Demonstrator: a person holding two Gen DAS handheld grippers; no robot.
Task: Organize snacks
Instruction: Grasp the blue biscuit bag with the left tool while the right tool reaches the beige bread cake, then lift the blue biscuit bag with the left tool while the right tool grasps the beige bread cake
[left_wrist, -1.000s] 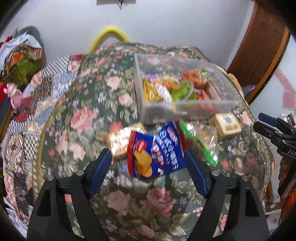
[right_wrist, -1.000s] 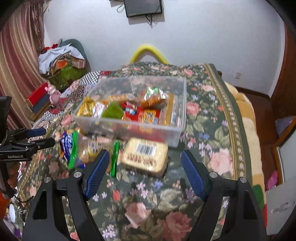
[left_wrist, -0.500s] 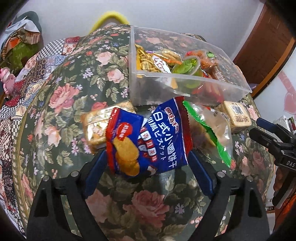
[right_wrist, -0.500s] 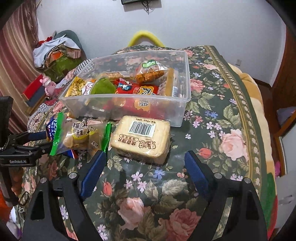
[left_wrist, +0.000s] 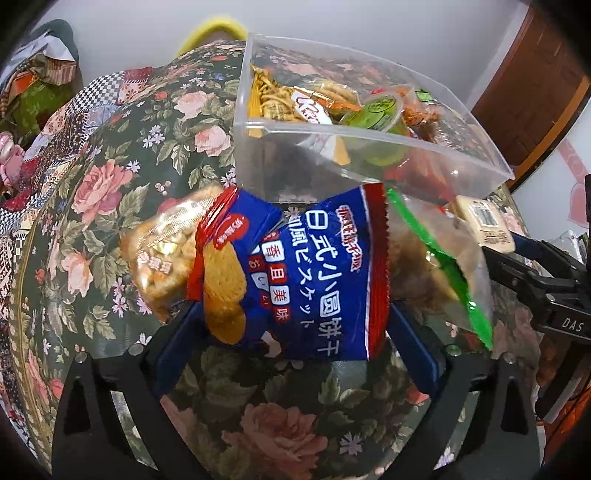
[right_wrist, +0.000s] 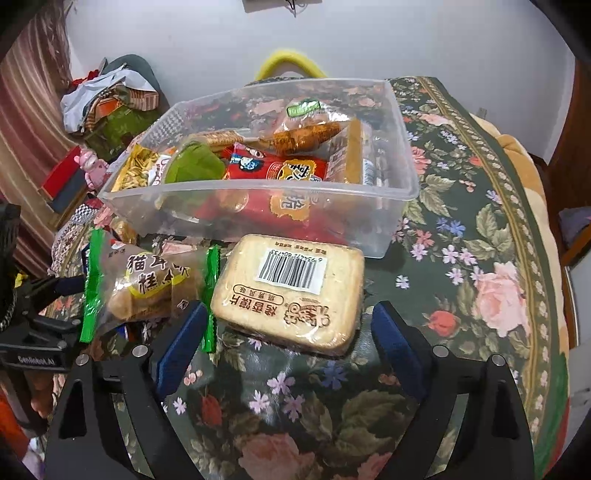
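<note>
A clear plastic bin (left_wrist: 388, 173) (right_wrist: 258, 206) holding several snack packs stands on the floral tablecloth. In front of it lie a blue biscuit bag (left_wrist: 306, 273), a clear golden cracker pack (left_wrist: 162, 254), a green-edged pastry pack (left_wrist: 439, 266) (right_wrist: 147, 284) and a tan wrapped cake block (right_wrist: 291, 291) (left_wrist: 484, 221). My left gripper (left_wrist: 291, 332) is open, its jaws straddling the blue bag's lower part. My right gripper (right_wrist: 288, 332) is open, its jaws on either side of the tan block's near end.
The floral tablecloth (right_wrist: 480, 229) slopes off at the right edge. A yellow chair back (right_wrist: 291, 62) stands behind the bin. Piled clothes (right_wrist: 110, 103) and a pink toy (right_wrist: 92, 170) lie at the far left. A brown door (left_wrist: 535, 81) is at the right.
Both grippers have moved forward and down toward the snacks. The blue bag now sits between the left jaws, the tan block between the right jaws. Both stay open.
</note>
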